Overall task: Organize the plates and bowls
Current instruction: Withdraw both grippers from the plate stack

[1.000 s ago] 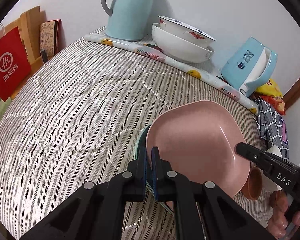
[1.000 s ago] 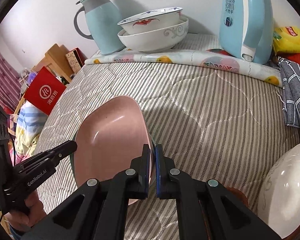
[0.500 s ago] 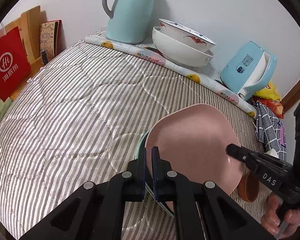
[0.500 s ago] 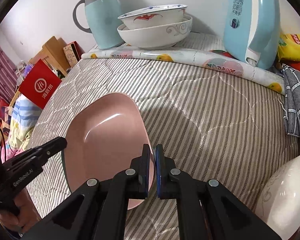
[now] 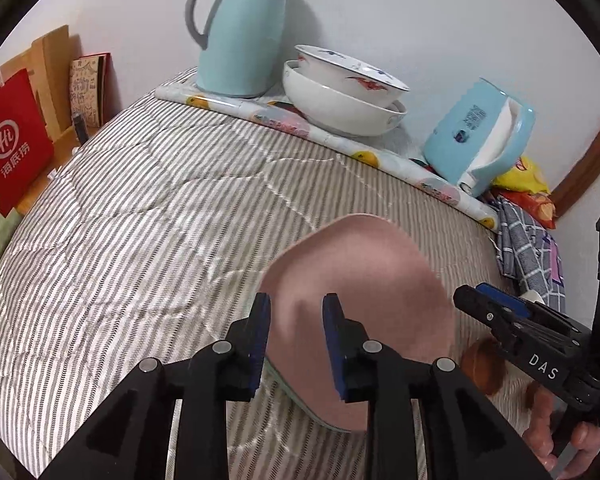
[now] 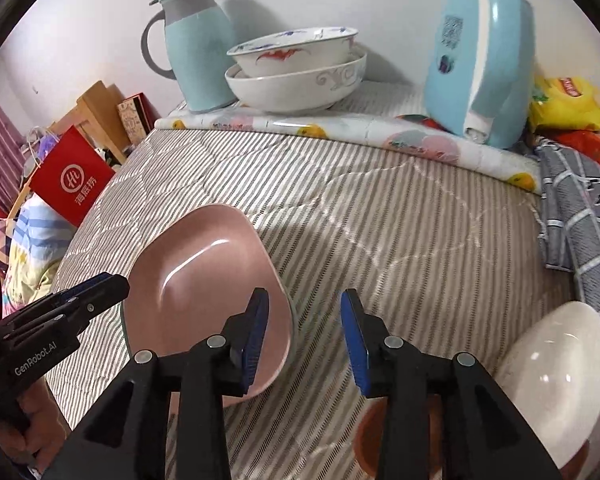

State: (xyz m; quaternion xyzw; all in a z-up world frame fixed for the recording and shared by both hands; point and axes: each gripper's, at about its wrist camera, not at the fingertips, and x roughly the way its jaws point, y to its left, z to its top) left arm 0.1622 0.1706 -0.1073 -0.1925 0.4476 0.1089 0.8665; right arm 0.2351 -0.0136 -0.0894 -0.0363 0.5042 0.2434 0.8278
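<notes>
- The pink plate [image 6: 204, 292] lies on the striped quilt [image 6: 380, 216], near its front edge toward the left side, on top of a green dish whose rim [image 5: 300, 400] just peeks out beneath it; stacking like on like looks to be the reason for that spot.
- The left gripper [image 5: 296, 344] has its fingers apart, straddling the near rim of the pink plate without pinching it, a pose that reads as a release.
- The right gripper [image 6: 304, 336] is likewise spread wide; its left pad overlaps the plate's right edge in the right wrist view, and its other pad is over bare quilt. Whether that pad touches the plate I cannot tell.
- Two white patterned bowls [image 6: 296, 72] sit nested on the floral cloth [image 6: 340, 128] along the quilt's far edge, between a pale blue thermos jug [image 6: 196, 48] and a blue kettle [image 6: 476, 60].
- A large white bowl [image 6: 552, 376] rests at the front right corner, tilted on its side, with a small brown dish [image 6: 370, 444] partly hidden behind the right gripper. These appear still unsorted and are probably next.
</notes>
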